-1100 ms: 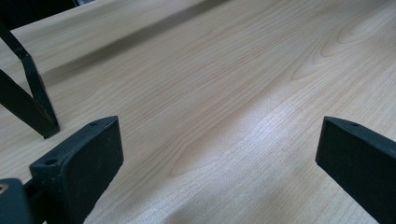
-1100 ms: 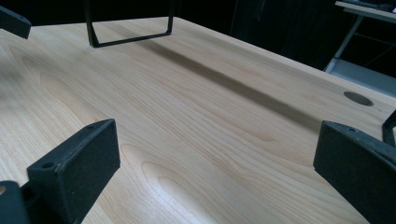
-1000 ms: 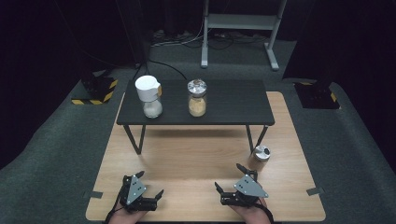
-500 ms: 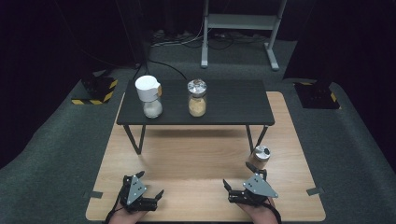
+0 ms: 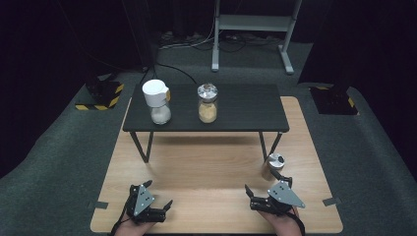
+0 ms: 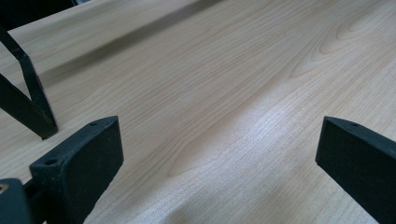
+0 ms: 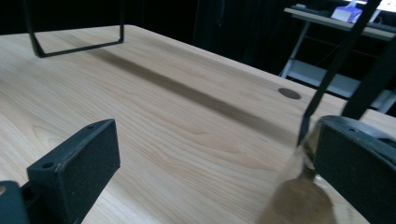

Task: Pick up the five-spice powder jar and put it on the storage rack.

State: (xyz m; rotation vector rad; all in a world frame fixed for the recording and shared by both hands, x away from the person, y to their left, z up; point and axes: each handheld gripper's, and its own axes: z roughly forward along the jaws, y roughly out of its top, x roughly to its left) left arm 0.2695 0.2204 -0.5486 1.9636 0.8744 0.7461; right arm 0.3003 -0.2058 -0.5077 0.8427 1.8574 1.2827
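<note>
A small jar with a silver lid (image 5: 276,161) stands on the wooden board (image 5: 211,167), beside the right leg of the black table (image 5: 246,110). My right gripper (image 5: 263,182) is open just in front of and left of that jar. In the right gripper view the jar (image 7: 299,196) is a blur touching or just short of the right jaw of that gripper (image 7: 210,154). My left gripper (image 5: 158,194) is open near the board's front left, and nothing lies between its jaws (image 6: 219,149). On the black table stand a white-capped jar (image 5: 156,101) and a silver-lidded jar (image 5: 207,103).
The black table's thin metal legs (image 6: 28,102) (image 7: 74,46) rise ahead of both grippers. Grey carpet (image 5: 69,147) surrounds the board. A metal stand (image 5: 251,24) is at the back, and yellow-black striped bases (image 5: 101,96) sit at the sides.
My right gripper has moved to the right, closer to the small silver-lidded jar on the board. The left gripper has stayed in place.
</note>
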